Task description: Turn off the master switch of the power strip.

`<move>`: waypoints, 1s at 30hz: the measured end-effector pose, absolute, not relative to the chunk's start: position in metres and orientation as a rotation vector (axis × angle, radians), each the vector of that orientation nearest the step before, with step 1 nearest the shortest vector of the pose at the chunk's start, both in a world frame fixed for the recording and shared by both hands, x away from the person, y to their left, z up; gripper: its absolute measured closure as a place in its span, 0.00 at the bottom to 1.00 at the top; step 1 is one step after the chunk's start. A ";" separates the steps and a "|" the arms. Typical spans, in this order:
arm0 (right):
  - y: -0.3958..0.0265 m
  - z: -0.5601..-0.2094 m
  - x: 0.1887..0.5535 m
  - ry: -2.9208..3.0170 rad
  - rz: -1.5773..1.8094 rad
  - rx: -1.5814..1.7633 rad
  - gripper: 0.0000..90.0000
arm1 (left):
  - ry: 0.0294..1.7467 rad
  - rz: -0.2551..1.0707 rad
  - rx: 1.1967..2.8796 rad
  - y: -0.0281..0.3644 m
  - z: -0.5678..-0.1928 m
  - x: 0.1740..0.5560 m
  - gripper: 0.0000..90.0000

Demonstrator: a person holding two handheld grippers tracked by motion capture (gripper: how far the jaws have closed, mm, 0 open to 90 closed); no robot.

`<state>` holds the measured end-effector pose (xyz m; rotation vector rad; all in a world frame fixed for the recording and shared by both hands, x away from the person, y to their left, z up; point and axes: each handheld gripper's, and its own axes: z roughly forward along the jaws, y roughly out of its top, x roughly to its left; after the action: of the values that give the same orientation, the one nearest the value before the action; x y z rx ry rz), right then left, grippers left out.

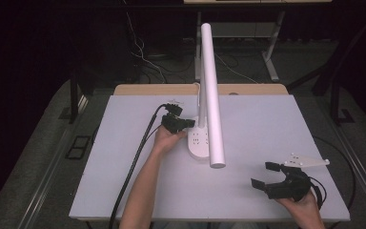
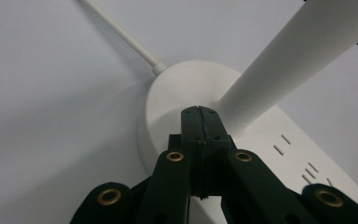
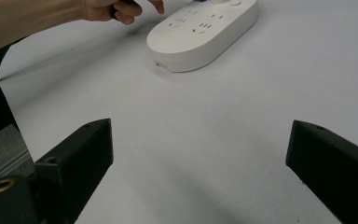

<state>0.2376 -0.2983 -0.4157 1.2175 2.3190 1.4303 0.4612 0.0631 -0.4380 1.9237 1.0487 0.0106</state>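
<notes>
On the lamp base (image 2: 177, 88), left tongs (image 2: 199, 112) pressed together; right tongs (image 1: 268, 175) wide.

Bright even light on the white table (image 1: 124, 191), dark dim surroundings, soft shadows, slightly soft focus

One white lamp base (image 1: 198, 141) with sockets (perhaps four groups), one tube (image 1: 211, 95), one table (image 1: 276, 129), two grippers.
</notes>
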 end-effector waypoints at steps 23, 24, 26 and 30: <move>-0.300 -0.418 0.241 2.320 1.417 1.264 0.00 | 1.058 0.042 1.861 0.082 -0.432 0.454 1.00; -0.300 -0.419 0.241 2.321 1.416 1.267 0.00 | 1.042 0.047 1.866 0.085 -0.431 0.454 1.00; -0.299 -0.419 0.241 2.322 1.417 1.267 0.00 | 1.032 0.057 1.870 0.090 -0.428 0.452 0.99; -0.298 -0.419 0.242 2.324 1.422 1.267 0.00 | 1.012 0.071 1.859 0.098 -0.419 0.446 0.95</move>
<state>0.2415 -0.2984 -0.4194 1.2674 2.3240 1.4221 0.4462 0.0982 -0.4194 1.8587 1.0124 0.0712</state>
